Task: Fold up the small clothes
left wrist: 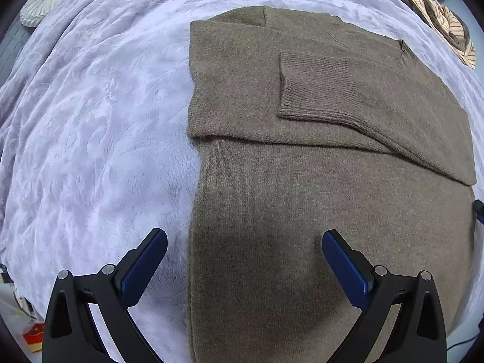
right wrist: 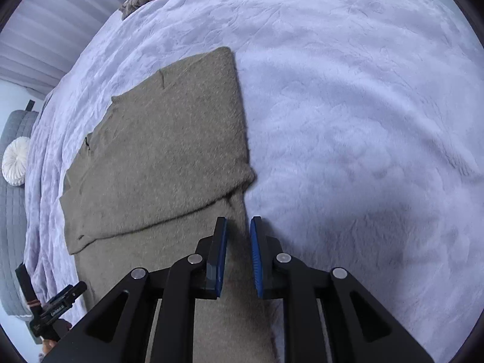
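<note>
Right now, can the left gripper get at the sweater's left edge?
Probably yes: the left gripper is open, straddling the sweater edge on the blanket, nothing between.

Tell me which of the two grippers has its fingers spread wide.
The left gripper: its blue pads stand far apart over the brown sweater. The right gripper leaves only a narrow gap.

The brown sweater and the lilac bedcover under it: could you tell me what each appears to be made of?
The brown sweater looks like a soft wool-type knit, matte and slightly fuzzy; its sleeve cuff shows ribbed rows. Whether wool or acrylic cannot be told. The lilac bedcover looks like plush fleece or velvet: short pile with a faint sheen and an embossed swirling pattern.
</note>
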